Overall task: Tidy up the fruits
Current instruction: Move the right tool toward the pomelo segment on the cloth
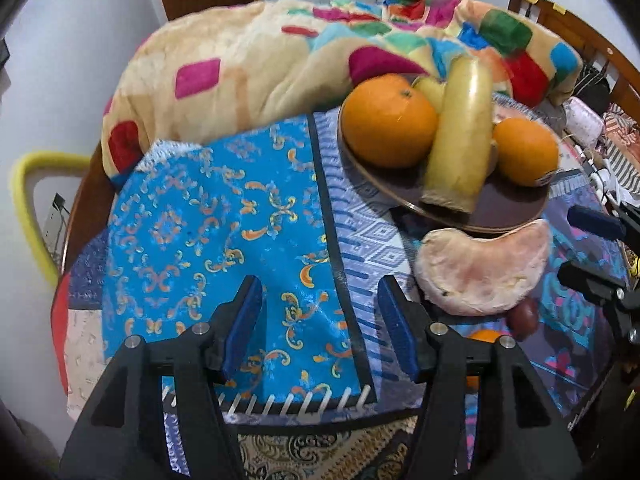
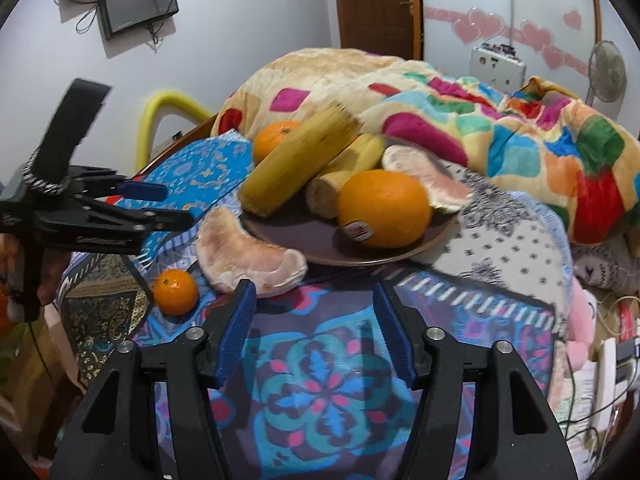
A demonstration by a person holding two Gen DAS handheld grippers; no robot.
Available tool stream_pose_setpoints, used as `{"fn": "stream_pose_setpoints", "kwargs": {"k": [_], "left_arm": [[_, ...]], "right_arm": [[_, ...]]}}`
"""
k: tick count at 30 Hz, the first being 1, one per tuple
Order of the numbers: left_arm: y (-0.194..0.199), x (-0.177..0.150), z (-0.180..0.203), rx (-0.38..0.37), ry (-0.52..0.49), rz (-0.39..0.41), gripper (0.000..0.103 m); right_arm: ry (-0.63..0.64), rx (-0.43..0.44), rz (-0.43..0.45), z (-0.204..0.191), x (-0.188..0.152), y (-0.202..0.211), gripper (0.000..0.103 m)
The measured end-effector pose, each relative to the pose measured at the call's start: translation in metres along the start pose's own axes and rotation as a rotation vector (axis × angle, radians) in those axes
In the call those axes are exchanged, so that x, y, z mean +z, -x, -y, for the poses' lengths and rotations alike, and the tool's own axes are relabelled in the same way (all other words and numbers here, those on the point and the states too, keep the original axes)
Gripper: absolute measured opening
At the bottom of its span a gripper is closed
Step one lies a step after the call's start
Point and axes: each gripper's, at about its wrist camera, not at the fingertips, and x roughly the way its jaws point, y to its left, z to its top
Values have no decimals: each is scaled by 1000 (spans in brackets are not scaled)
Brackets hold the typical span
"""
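Here both claws stand open and empty: the right claw hovers over the patterned cloth on the bed, and the left claw hangs over the blue cloth to the left. Just beyond the right claw's left finger lies a loose pomelo wedge, touching the near rim of the brown plate. Near it, further left, sits a small tangerine, apart from the plate. On the plate are a big orange with a sticker, bananas, another orange at the far side and a second pomelo wedge on the right.

The loose wedge looks soft and light, with a thin skin that would likely tear or squash under a hard squeeze; a gentle hold across its thick middle seems best. The tangerine is probably firm but round, so it may roll; take it across its widest part.
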Motion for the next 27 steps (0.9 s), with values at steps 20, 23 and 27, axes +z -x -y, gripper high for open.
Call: {"fn": "stream_pose_setpoints", "kwargs": {"k": [20,23,27], "left_arm": [[-2,8,16,-41,-29,13,60],[-3,8,23,-60,-38,4,60],[-4,4,40,-117,-66,-1,60]], "right_arm": [[48,89,-33,-15,3,-13,41],[59,79,-40,-14,-1,-8,41],[50,48,-45,-7,-8,5,41]]}}
